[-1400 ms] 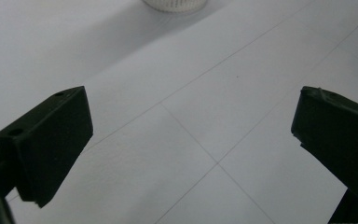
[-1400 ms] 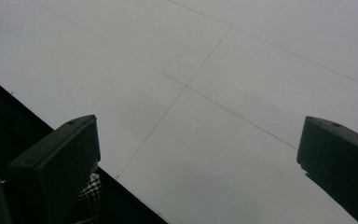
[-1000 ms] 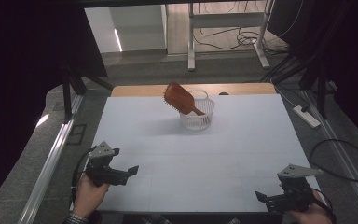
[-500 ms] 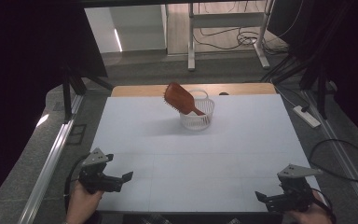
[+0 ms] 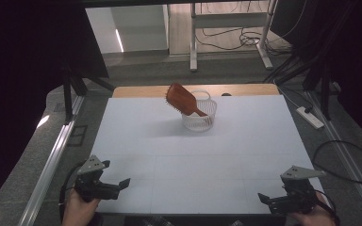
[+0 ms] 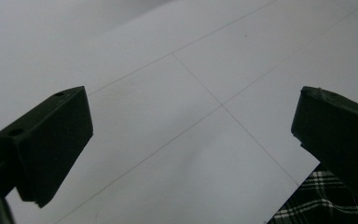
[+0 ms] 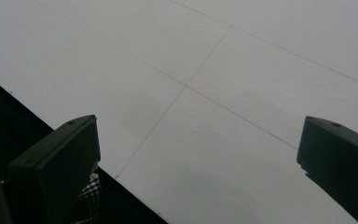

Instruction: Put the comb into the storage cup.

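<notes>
- Brown wooden hairbrush (image 5: 181, 99): paddle-shaped, reddish-brown, broad head raised and tilted toward the left, bristles facing down-left, narrow handle dipping into the basket.
- Sits at the far middle of the table, well apart from both grippers.
- White basket (image 5: 199, 116): small, round, with slotted walls; upright near the far edge; holds the brush handle, with the head leaning out over the left rim. Rest of the inside too small to make out.
- Left gripper (image 5: 107, 187): at the near left corner, held in a hand (image 5: 79, 212), jaws spread wide with nothing between them; in the left gripper view (image 6: 191, 154) just bare white surface in the gap and a bit of checked cloth at the lower right.
- Right gripper (image 5: 275, 201): at the near right corner, likewise released, jaws far apart and empty; in the right gripper view (image 7: 198, 163) white surface with thin lines between them.
- Table (image 5: 193, 160): covered by a white sheet marked with faint grid lines; a strip of wood showing along the far edge.
- Room: dim, grey floor, metal rail (image 5: 47, 169) along the left, white power strip (image 5: 311, 117) and black cables on the right, legs of a stand beyond the table.
</notes>
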Action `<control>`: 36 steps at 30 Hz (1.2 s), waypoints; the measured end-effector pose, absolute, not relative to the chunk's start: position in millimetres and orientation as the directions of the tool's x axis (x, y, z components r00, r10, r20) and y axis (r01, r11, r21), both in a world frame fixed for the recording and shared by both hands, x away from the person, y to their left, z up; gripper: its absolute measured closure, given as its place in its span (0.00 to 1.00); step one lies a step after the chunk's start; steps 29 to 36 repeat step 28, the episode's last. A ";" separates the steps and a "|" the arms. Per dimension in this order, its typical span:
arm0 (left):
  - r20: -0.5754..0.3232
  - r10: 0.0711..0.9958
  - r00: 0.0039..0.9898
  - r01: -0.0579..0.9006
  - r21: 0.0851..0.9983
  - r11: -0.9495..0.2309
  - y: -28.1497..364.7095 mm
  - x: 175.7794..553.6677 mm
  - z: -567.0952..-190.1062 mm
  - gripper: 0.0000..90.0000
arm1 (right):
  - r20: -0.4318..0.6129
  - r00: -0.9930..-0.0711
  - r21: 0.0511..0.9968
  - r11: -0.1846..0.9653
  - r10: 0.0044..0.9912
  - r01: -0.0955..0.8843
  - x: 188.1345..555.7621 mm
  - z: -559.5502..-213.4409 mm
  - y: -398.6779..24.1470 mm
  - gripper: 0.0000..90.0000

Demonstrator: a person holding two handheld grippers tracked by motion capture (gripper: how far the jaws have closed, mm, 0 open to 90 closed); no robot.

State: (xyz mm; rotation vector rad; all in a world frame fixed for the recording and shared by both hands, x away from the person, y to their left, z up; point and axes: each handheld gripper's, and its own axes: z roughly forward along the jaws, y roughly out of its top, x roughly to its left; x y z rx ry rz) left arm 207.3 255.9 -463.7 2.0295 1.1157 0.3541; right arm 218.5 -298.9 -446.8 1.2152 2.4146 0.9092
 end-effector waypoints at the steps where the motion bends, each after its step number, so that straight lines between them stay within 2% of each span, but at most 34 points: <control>1: -0.119 0.809 0.575 0.593 0.742 -0.312 256.3 206.6 -463.7 0.00 | 0.024 -0.602 0.650 0.445 0.798 0.616 218.5 -446.8 -298.9 0.00; 23: -0.077 0.834 0.546 0.619 0.708 -0.340 259.1 193.6 -468.0 0.00 | 0.021 -0.600 0.649 0.445 0.800 0.617 218.4 -446.7 -297.9 0.00; 36: -0.088 0.834 0.544 0.628 0.701 -0.336 259.1 195.6 -468.3 0.00 | 0.020 -0.602 0.646 0.449 0.798 0.617 218.7 -447.1 -298.1 0.00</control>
